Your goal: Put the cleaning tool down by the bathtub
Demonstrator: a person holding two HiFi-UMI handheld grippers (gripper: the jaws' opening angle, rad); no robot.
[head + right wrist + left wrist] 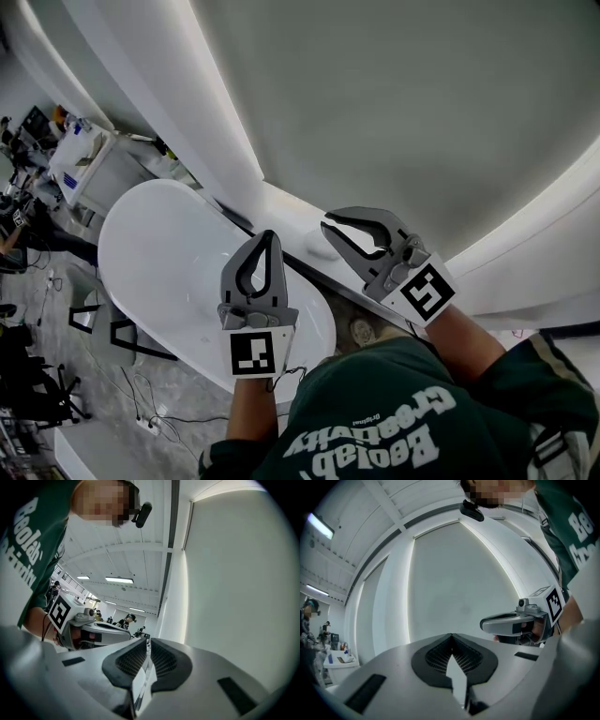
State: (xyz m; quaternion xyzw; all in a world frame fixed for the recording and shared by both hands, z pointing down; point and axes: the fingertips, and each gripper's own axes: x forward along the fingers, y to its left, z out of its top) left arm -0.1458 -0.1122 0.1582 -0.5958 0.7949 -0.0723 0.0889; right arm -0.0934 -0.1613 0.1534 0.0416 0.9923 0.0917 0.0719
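The bathtub (159, 253) is shown only in the head view, centre left. In their own views, the left gripper (451, 638) and right gripper (146, 643) are seen closed and empty.

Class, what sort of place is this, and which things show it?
Probably a mock bathroom inside a large workshop hall: a white bathtub by a plain wall, a cluttered table beyond, strip lights overhead.

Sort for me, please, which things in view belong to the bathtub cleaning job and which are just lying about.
For the job:
bathtub
left gripper, shut, empty
right gripper, shut, empty
(no cleaning tool shows in any view)

Lying about:
table
chair
cables
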